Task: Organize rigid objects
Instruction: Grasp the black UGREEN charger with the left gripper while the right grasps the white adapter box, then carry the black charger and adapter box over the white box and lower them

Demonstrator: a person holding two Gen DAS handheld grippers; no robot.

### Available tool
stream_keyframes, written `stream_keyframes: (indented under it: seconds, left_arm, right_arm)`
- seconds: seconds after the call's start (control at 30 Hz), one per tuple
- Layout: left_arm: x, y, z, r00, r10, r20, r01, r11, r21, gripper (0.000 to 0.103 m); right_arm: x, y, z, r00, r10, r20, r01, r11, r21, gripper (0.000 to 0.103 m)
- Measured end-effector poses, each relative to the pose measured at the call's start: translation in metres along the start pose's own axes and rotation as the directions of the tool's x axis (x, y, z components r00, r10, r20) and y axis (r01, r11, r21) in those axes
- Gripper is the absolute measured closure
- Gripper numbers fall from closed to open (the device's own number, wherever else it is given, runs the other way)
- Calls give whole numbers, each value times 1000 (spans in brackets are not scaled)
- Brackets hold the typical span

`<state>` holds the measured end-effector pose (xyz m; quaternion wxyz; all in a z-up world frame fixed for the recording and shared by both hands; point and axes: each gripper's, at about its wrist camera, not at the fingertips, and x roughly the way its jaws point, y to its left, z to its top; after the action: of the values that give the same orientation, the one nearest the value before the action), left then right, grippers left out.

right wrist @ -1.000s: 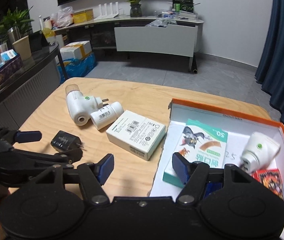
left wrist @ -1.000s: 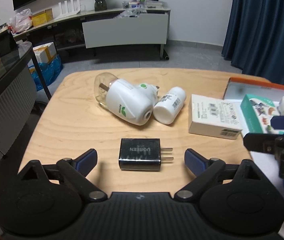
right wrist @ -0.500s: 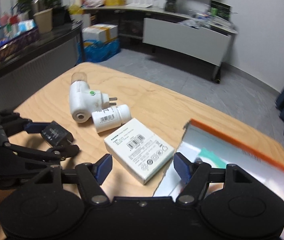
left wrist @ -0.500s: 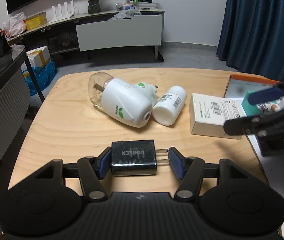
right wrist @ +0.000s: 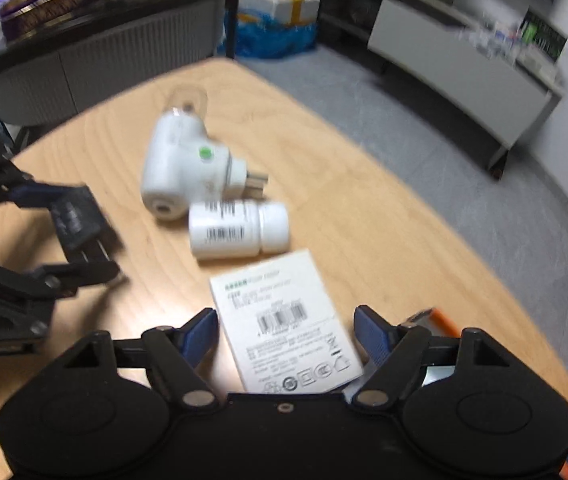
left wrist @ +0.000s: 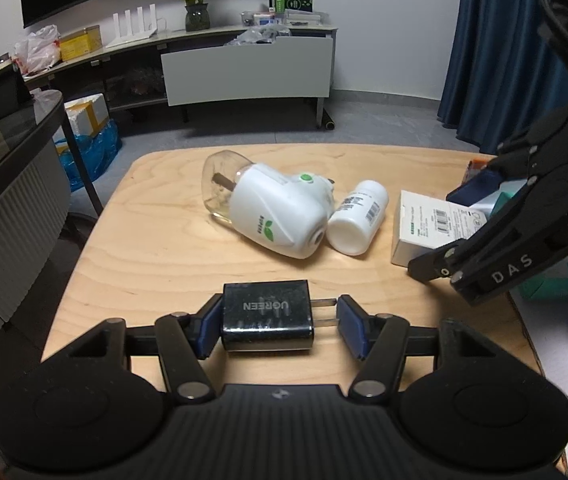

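Low on the pale wooden desk (left wrist: pixel 155 256), left tongs (left wrist: pixel 279 326) clamped end to end along the long axis of the black rectangular plastic charger (left wrist: pixel 265 314), right tongs (right wrist: pixel 286 332) spread open astride the white flat cardboard box (right wrist: pixel 284 320), long axis pointing away.

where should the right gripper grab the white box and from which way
Grip the white box across its two long side edges, coming down from above. It lies flat on the table, so only those thin sides offer opposed faces, and the open right gripper already straddles them. The bottle sits just beyond its far end.
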<state>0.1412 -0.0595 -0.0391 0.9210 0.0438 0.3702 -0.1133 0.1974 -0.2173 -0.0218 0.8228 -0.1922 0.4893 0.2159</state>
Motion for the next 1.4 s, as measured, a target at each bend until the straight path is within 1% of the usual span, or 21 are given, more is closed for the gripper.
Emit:
stream_keyframes:
  seconds: [0.07,0.1,0.23,0.33,0.47,0.53,0.63,0.77,1.03,1.1,1.33,1.4]
  left_arm:
    - [-1,1,0,1000,4,5,-4,1000,-7,42]
    - [-2,2,-1,1000,7,6,-6,1000,-11,42]
    - [-10,2,0,1000,13,19,-12,1000,-29,42]
    - [-18,2,-2,999,16,31,-15,999,-46,42]
    - [-33,0,-5,998,31,45,-29,998,-56,42]
    - [-41,1,-6,998,34,51,-31,998,-61,42]
    - [-56,4,-10,997,35,64,-31,997,-66,42]
    - [-77,8,-15,996,45,80,-39,996,-77,42]
    - [-111,3,-39,994,51,93,-44,996,-76,42]
    - [-118,1,-44,994,52,94,-45,996,-75,42]
    - [-141,-2,-57,992,51,115,-43,996,-73,42]
    - [-147,-5,-60,991,53,119,-45,997,-69,42]
  right_arm:
    - [0,-3,-2,1000,24,-3,-24,997,75,17]
    - [-2,-5,-4,999,40,8,-40,993,115,33]
    - [-14,4,-16,998,27,53,-37,977,208,33]
    - [-29,16,-25,995,21,95,-48,956,289,33]
    - [-53,34,-34,990,-34,139,-22,924,382,33]
    - [-63,40,-39,987,-58,148,-10,908,419,33]
    - [-74,55,-44,987,-65,148,-6,900,436,33]
    - [-91,77,-54,985,-86,149,13,902,432,33]
    - [-124,121,-81,979,-116,169,29,894,447,33]
    - [-130,130,-87,977,-133,168,45,893,447,33]
    - [-154,153,-106,969,-168,181,70,890,450,33]
    - [-160,156,-111,968,-165,190,61,887,458,33]
